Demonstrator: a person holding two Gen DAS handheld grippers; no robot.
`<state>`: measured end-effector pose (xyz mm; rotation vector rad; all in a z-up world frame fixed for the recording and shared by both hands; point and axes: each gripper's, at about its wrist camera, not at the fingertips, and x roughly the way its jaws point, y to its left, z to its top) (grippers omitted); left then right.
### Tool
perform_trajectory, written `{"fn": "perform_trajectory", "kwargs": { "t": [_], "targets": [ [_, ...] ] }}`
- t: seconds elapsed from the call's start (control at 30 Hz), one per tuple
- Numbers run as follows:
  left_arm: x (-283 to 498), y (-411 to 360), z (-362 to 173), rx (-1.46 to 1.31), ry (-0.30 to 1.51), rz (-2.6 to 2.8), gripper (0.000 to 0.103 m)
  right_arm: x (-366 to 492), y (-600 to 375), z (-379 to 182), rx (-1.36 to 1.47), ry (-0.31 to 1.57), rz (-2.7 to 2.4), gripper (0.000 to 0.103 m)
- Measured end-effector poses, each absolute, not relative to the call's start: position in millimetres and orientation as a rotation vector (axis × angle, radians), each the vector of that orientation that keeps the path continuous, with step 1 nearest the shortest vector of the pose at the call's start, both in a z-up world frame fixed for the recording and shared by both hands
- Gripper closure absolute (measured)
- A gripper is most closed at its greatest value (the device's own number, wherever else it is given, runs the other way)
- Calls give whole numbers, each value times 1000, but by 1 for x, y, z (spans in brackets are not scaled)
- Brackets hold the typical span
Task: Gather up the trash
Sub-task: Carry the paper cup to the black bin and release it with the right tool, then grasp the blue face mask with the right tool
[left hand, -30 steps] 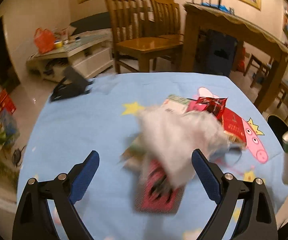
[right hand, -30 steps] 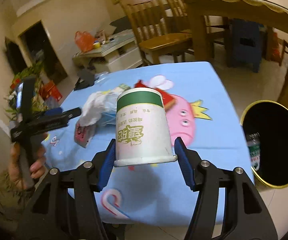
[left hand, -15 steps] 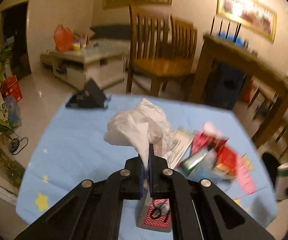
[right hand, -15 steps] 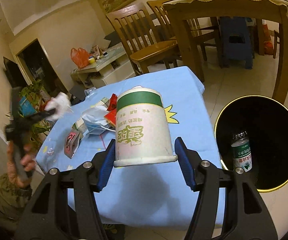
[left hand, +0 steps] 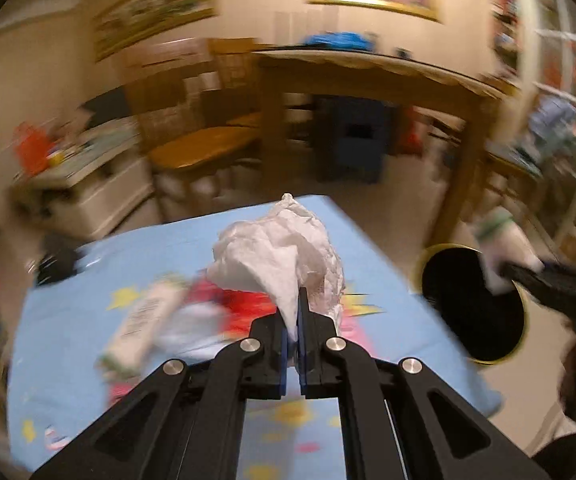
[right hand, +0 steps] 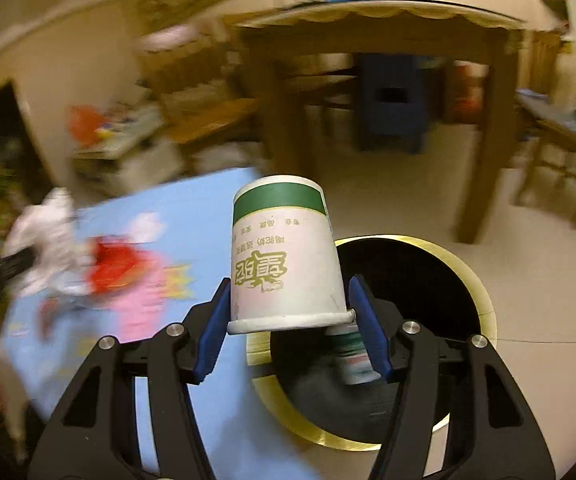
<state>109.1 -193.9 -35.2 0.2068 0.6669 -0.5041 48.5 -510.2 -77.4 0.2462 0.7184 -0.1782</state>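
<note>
My left gripper (left hand: pixel 298 312) is shut on a crumpled white tissue (left hand: pixel 284 252), held in the air above the blue tablecloth (left hand: pixel 68 344). My right gripper (right hand: pixel 291 304) is shut on an upside-down white paper cup with a green band (right hand: pixel 284 256), which hangs over the black bin with a gold rim (right hand: pixel 427 288) on the floor. A bottle (right hand: pixel 353 356) lies inside the bin. In the left wrist view the bin (left hand: pixel 471 312) sits right of the table, with the cup (left hand: pixel 503 248) above it. The tissue (right hand: pixel 48 232) also shows at the left of the right wrist view.
Red wrappers (left hand: pixel 240 304) and a white packet (left hand: pixel 144 320) lie blurred on the cloth. A black stand (left hand: pixel 56 264) sits at the table's far left corner. A wooden dining table (right hand: pixel 367 36), chairs (left hand: pixel 200 148) and a blue stool (right hand: pixel 391 100) stand beyond.
My left gripper closed on the tissue, lifted it off the table and swung right. My right gripper carried the cup from over the table to above the bin.
</note>
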Motion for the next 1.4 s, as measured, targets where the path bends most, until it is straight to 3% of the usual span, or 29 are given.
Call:
{"fn": "perform_trajectory", "kwargs": {
  "t": [0.1,0.17,0.23,0.47,0.6,0.83,1.0,1.27,1.4],
  "targets": [
    [99,-248,-44,275,674,-586,100,57,-549,-122,358,831,-234,38],
    [93,-280,-50,313,678,-628,100,58,-568,-141,403,894,-286,26],
    [89,-303,-55,339,681,-654,100,51,-584,-134,431,840,-325,6],
    [77,-366,-71,420,663,-707,99,5,-644,-100,587,625,-491,5],
    [73,-389,-78,445,658,-725,98,-15,-681,-128,989,528,-141,5],
    [66,-405,-84,474,635,-726,94,-26,-694,-124,1045,420,-73,5],
    [61,-404,-82,479,599,-707,53,-31,-701,-117,1000,484,-98,5],
    [58,-383,-70,451,586,-701,52,-22,-679,-107,882,513,-152,5],
    [57,-356,-62,422,581,-671,46,-7,-655,-99,757,572,-204,5]
  ]
}}
